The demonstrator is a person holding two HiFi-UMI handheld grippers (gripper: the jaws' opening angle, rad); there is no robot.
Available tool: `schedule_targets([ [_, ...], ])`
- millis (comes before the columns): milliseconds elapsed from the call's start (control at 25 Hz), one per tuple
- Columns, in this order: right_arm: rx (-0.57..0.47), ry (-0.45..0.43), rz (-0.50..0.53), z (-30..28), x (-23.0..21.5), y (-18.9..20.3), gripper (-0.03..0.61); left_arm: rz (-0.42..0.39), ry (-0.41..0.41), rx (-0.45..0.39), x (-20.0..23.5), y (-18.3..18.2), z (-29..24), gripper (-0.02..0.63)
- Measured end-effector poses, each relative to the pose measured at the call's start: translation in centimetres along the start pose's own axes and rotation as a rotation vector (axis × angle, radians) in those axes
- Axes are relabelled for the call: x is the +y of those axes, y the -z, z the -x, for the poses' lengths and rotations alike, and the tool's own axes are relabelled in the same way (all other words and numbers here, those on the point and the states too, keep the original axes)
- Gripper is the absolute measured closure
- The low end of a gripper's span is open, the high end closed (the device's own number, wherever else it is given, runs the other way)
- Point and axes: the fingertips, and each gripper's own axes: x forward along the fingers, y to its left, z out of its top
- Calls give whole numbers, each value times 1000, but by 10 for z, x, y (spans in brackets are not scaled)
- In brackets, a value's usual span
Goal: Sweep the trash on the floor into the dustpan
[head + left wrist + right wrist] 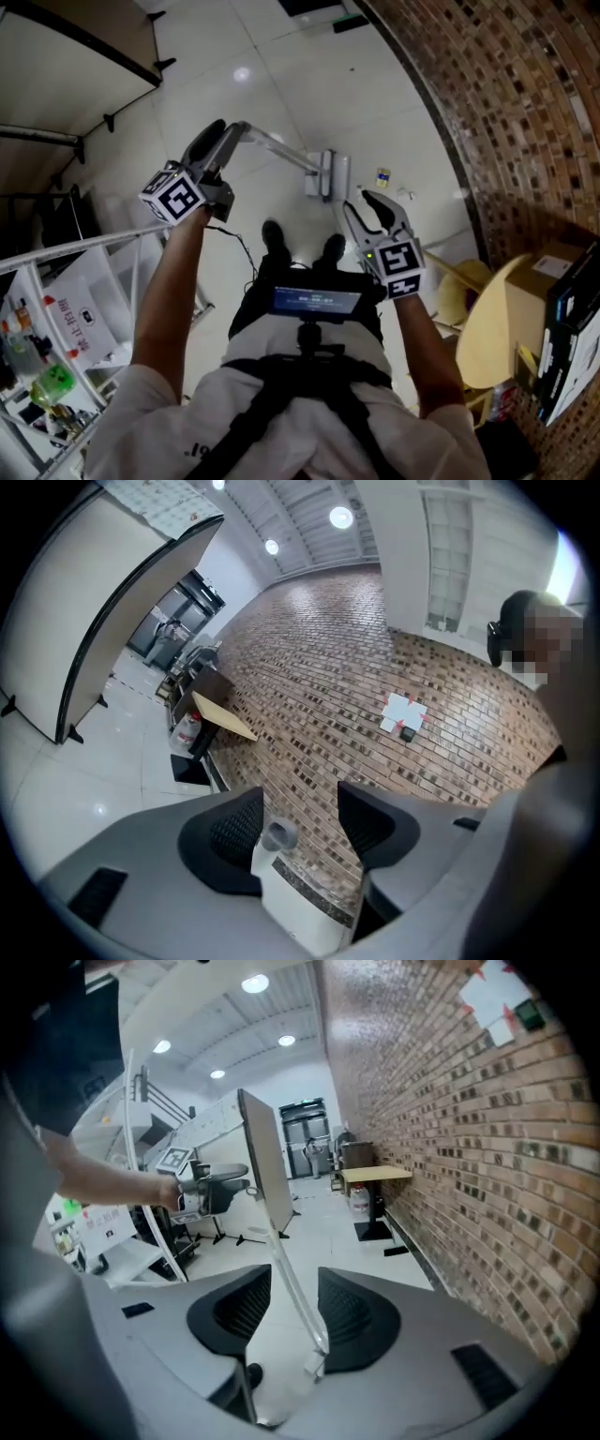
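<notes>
A white dustpan [335, 176] stands on the pale floor in front of my feet, and its long silver handle [277, 147] rises to my left gripper [223, 137]. In the left gripper view the handle's grey top [278, 834] sits between the parted jaws, beside the left pad [234, 832] and with a gap to the right one, so my left gripper [300, 822] is open. My right gripper [361, 202] is open just right of the dustpan. Its own view shows the handle [281, 1251] beyond its gap. A small yellow-and-blue scrap [382, 176] lies right of the pan.
A brick wall [525, 112] curves along the right, with a round wooden table [487, 328] and a cardboard box [539, 277] beside it. A white rack [56, 300] stands at the left, a partition [66, 56] beyond. A second person [534, 658] stands near the wall.
</notes>
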Motion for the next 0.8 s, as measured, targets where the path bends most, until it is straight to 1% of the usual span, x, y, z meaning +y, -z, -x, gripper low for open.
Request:
schedule_targets([
  [80,17,-16,108,-32,12,-5,393,21,15,8,7,0,-11,374],
  [160,14,-19,167,-64,24,-13,371,39,57,27,8,3,-22,374],
  [200,4,-15,172,-80,30,-19,362,48,93,40,6,6,-27,374],
  [320,-21,-7,181,-127,49,-31,362,75,201,80,-4,12,-38,376],
  [360,-15,-4,191,-142,53,-32,350,82,240,92,-10,13,-41,374],
  [440,9,10,198,-167,55,-30,350,85,311,122,-24,16,-50,376],
  [600,50,71,165,-200,41,-18,322,89,410,179,-52,23,-65,376],
  [800,63,156,114,-219,11,-6,319,123,537,241,-95,37,-81,376],
])
